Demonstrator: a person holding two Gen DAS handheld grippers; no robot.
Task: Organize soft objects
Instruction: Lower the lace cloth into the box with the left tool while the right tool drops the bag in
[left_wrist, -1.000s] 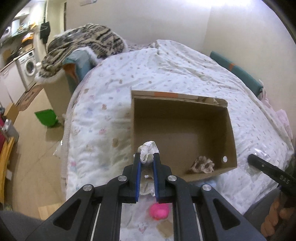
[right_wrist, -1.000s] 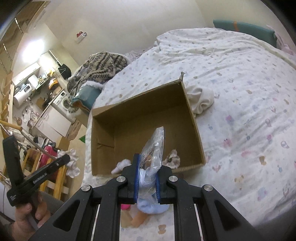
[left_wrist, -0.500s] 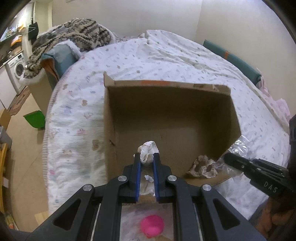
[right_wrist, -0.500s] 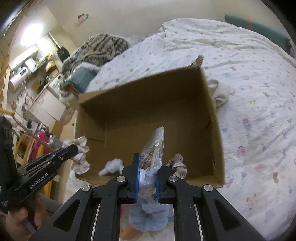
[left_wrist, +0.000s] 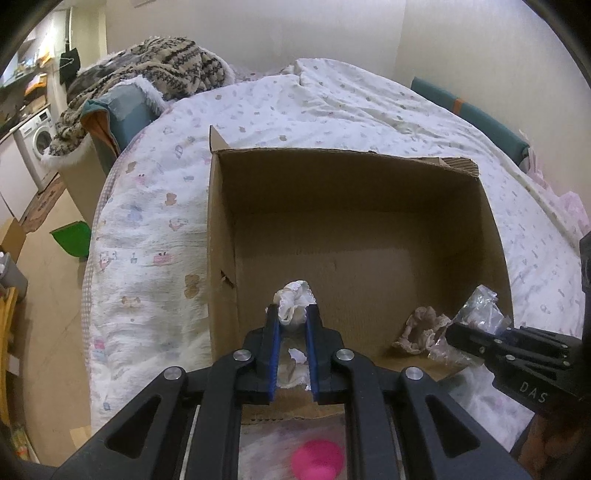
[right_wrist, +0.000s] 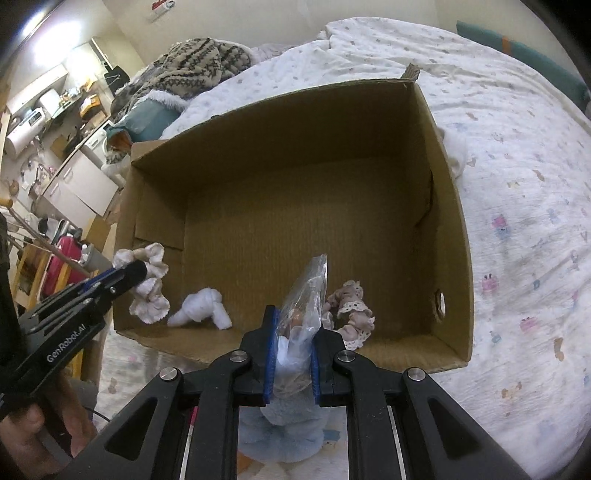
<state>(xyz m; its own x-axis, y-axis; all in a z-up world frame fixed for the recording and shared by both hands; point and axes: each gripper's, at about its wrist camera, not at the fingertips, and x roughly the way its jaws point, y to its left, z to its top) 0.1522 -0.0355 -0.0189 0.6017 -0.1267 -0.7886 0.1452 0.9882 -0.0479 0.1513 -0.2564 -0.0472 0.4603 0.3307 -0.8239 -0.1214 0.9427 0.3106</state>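
An open cardboard box (left_wrist: 221, 229) (right_wrist: 448, 206) lies on the bed. My left gripper (left_wrist: 293, 314) (right_wrist: 138, 271) is shut on a white frilly cloth (left_wrist: 293, 299) (right_wrist: 147, 295), held over the box's near left corner. My right gripper (right_wrist: 293, 314) (left_wrist: 456, 328) is shut on a clear plastic bag (right_wrist: 308, 288) (left_wrist: 478, 314) just above the near wall; a fluffy pale-blue piece (right_wrist: 284, 432) hangs beneath it. On the box floor lie a pinkish lace-trimmed piece (right_wrist: 351, 312) (left_wrist: 421, 328) and a white rolled cloth (right_wrist: 203, 308).
The bed has a white printed quilt (left_wrist: 332, 107). A white cloth (right_wrist: 456, 155) lies outside the box's right wall. A knitted blanket pile (left_wrist: 159, 70) sits at the bed's far left. A green bin (left_wrist: 72, 240) stands on the floor. Something pink (left_wrist: 317, 459) lies under my left gripper.
Both grippers have sunk and moved forward to the box, which now fills more of each view. Each still holds its item; the left one now hangs over the box's corner.
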